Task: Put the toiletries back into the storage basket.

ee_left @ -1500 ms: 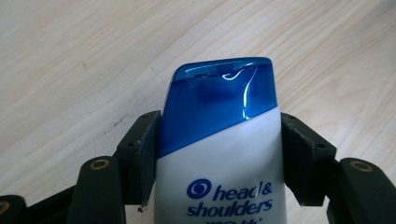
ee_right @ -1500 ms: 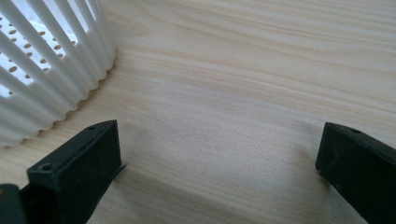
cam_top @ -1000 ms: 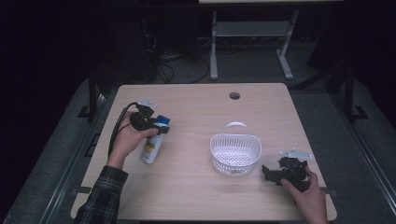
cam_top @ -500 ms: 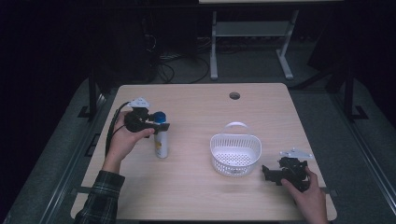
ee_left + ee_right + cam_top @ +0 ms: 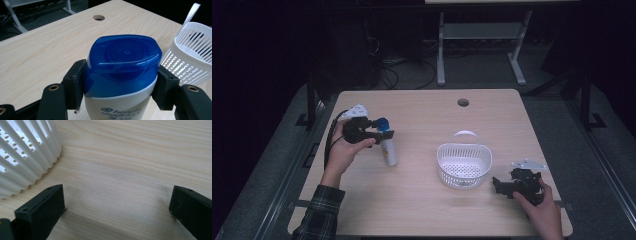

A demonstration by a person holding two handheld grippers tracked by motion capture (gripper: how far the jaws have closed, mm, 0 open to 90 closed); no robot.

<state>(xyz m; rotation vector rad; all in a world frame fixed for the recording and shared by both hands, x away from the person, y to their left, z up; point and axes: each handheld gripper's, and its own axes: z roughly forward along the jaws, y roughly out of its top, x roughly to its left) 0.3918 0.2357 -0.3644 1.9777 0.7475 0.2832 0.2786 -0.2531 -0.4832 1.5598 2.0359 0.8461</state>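
A white shampoo bottle with a blue cap hangs above the table's left side, and my left gripper is shut on its cap end. In the left gripper view both pads press the sides of the cap, and the bottle's lettering shows just below. A white slotted basket with a raised handle stands right of centre. My right gripper rests low on the table at the front right, just right of the basket, open with bare wood between its fingers.
The wooden table has a round cable hole near its far edge. A metal frame stands on the dark floor behind it. Bare wood lies between the bottle and the basket.
The left gripper has moved right and slightly back with the bottle, which has swung from a slant to nearly upright. The right gripper has kept still.
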